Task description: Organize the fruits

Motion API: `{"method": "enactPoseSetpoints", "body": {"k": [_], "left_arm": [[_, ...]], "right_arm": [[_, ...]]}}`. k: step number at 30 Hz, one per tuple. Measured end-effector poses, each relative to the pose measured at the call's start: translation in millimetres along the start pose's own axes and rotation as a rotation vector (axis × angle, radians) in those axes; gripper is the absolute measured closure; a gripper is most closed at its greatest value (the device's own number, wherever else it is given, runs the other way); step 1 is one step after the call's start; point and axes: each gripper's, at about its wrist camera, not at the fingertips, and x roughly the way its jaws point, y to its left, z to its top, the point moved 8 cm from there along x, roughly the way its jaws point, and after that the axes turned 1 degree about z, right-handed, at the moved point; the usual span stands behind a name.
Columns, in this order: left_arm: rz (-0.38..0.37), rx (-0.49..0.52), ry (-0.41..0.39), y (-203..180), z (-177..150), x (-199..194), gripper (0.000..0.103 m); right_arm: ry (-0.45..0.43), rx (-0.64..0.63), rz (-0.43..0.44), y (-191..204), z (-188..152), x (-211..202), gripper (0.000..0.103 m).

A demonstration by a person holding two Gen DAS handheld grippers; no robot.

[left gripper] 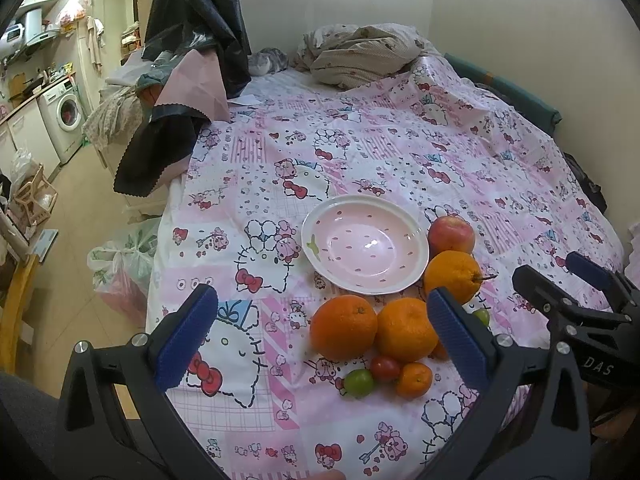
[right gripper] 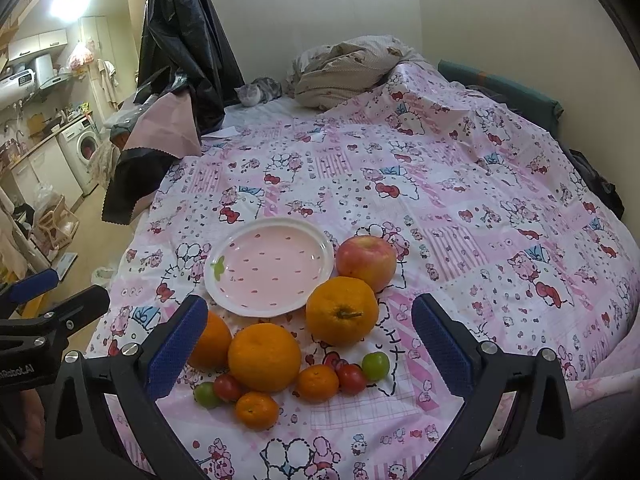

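Note:
An empty pink plate [left gripper: 366, 244] [right gripper: 270, 266] lies on the patterned bed cover. Beside it sit a red apple [left gripper: 451, 234] [right gripper: 366, 262], three large oranges [left gripper: 344, 326] [right gripper: 342, 310] [right gripper: 264, 356], two small mandarins [right gripper: 256, 410] [right gripper: 317, 382], cherry tomatoes [right gripper: 351, 378] and green fruits [right gripper: 375, 365] [left gripper: 359, 381]. My left gripper [left gripper: 320, 340] is open and empty, hovering over the near-left fruit. My right gripper [right gripper: 308, 350] is open and empty above the fruit cluster; it also shows in the left wrist view [left gripper: 568, 280].
A crumpled blanket [right gripper: 344, 68] and a grey cat [right gripper: 258, 90] lie at the far end of the bed. Black plastic sheeting [right gripper: 180, 40] hangs at the left. The bed's left edge drops to the floor, where bags [left gripper: 120, 268] stand. A wall runs along the right.

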Motion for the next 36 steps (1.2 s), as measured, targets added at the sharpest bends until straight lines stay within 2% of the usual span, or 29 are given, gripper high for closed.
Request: {"method": "enactPoseSetpoints", "body": {"k": [36], "left_arm": [[-0.008, -0.012, -0.006, 0.9, 0.5, 1.5, 0.0]], "right_arm": [[0.019, 0.034, 0.016, -4.3, -3.6, 0.9, 0.0]]}}
